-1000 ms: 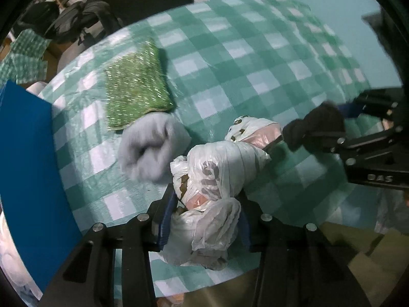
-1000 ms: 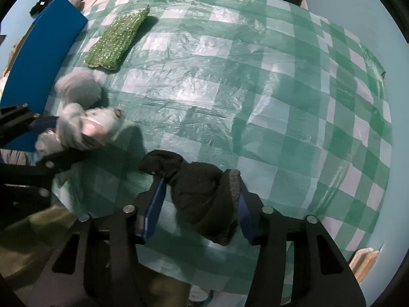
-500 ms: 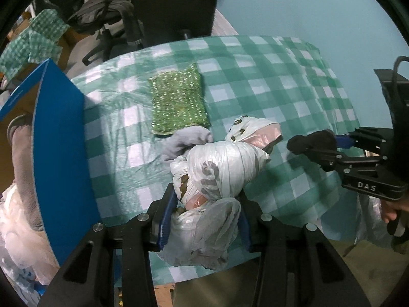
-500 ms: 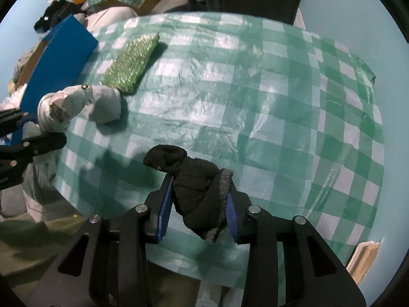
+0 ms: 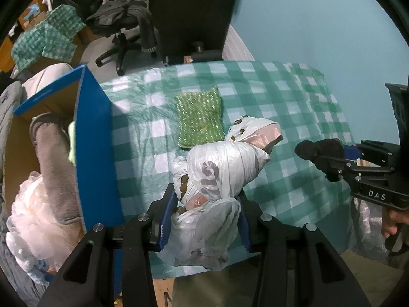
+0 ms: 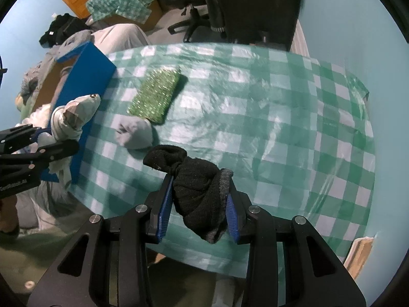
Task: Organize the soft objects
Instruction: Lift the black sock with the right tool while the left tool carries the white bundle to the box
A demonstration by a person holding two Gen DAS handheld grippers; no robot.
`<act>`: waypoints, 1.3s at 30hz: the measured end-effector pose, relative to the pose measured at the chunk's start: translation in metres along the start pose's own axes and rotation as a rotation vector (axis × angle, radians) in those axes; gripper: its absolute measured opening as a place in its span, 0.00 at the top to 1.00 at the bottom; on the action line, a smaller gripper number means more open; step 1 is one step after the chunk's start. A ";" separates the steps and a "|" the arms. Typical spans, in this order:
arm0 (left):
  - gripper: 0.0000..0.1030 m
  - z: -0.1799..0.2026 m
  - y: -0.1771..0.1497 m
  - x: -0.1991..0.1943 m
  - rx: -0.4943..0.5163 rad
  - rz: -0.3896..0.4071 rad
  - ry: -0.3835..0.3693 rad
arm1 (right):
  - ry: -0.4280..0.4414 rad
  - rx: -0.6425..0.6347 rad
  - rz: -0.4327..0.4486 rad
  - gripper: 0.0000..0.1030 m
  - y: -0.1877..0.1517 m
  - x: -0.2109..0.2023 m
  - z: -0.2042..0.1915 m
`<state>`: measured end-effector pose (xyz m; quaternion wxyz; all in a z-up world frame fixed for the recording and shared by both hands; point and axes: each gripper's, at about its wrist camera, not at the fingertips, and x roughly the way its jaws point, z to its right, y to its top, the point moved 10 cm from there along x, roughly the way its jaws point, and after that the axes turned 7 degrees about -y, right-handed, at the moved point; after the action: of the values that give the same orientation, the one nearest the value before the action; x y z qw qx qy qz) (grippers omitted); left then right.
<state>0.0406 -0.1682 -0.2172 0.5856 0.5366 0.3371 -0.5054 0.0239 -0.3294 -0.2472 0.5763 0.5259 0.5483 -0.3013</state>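
My left gripper (image 5: 204, 212) is shut on a knotted white plastic bag bundle (image 5: 219, 171) and holds it above the table's near left edge; it also shows in the right wrist view (image 6: 74, 117). My right gripper (image 6: 198, 209) is shut on a balled black sock (image 6: 199, 181), lifted over the near edge; it also shows in the left wrist view (image 5: 322, 151). A green glittery sponge (image 6: 156, 96) and a grey sock ball (image 6: 134, 134) lie on the green checked tablecloth (image 6: 281, 128). In the left wrist view only the sponge (image 5: 199, 117) shows; the bag hides the grey ball.
A blue-walled cardboard box (image 5: 94, 158) stands left of the table, holding grey cloth (image 5: 51, 158) and white plastic bags (image 5: 30, 217). An office chair (image 5: 125, 25) and a dark panel (image 5: 191, 12) stand behind the table. A teal wall is at the right.
Both grippers have risen and pulled back from the table with their loads. The bag bundle has moved left toward the blue box. The grey sock ball stays on the cloth.
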 end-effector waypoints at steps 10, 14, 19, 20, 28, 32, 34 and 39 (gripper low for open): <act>0.58 -0.017 0.012 -0.037 -0.011 0.069 -0.008 | 0.027 -0.014 0.055 0.65 0.033 -0.029 -0.032; 0.58 -0.025 0.014 -0.048 -0.020 0.082 0.000 | 0.041 -0.019 0.076 0.65 0.047 -0.038 -0.047; 0.58 -0.042 0.019 -0.064 -0.039 0.105 0.019 | 0.053 -0.035 0.095 0.65 0.062 -0.046 -0.065; 0.58 -0.044 0.020 -0.065 -0.040 0.107 0.021 | 0.056 -0.039 0.099 0.65 0.067 -0.048 -0.070; 0.58 -0.072 0.021 -0.082 -0.057 0.131 0.048 | 0.080 -0.079 0.132 0.65 0.094 -0.052 -0.105; 0.58 -0.089 0.022 -0.088 -0.079 0.144 0.059 | 0.092 -0.102 0.141 0.65 0.105 -0.053 -0.124; 0.58 -0.096 0.022 -0.092 -0.093 0.151 0.064 | 0.097 -0.115 0.145 0.65 0.110 -0.053 -0.134; 0.58 -0.115 0.023 -0.097 -0.110 0.162 0.084 | 0.109 -0.143 0.147 0.65 0.123 -0.049 -0.157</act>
<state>0.0539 -0.0367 -0.1420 0.6385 0.5499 0.3441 -0.4141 0.0778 -0.1609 -0.1429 0.6021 0.5378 0.5590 -0.1893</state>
